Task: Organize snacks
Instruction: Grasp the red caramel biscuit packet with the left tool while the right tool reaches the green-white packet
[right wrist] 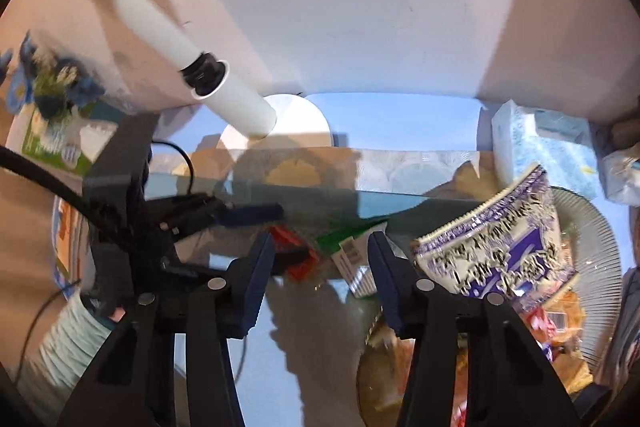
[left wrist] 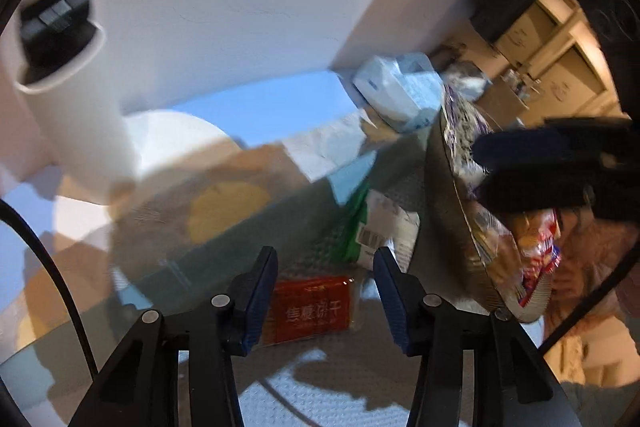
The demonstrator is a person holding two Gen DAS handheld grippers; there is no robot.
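Filling the upper half of both views:
Wall (right wrist: 360, 7): pale, blank, across the top of the frame.
Table (left wrist: 280, 211): glass top, edge running diagonally through the middle of the left wrist view, sunlit and reflective.
Ribbed glass plate (right wrist: 600, 247): right side of the right wrist view, tilted, heaped with snack packets.
White tube (right wrist: 168, 39): slanting down from upper left in the right wrist view, dark collar partway along.
Purple-and-white snack bag (right wrist: 500, 251): lower right of centre, lying against the plate rim, just right of the right fingers.
Tissue pack (left wrist: 400, 95): blue-white, upper right of centre, at the table's far edge.
Green-and-white packet (left wrist: 380, 227): centre right, flat on the table beyond the left fingers.
Red biscuit packet (left wrist: 312, 307): bottom centre, on the table, directly between the left fingers, untouched.
Left gripper (left wrist: 326, 291): fingers wide apart, holding nothing.
Right gripper (right wrist: 320, 279): fingers wide apart, holding nothing; red packet (right wrist: 296, 259) blurred between them.
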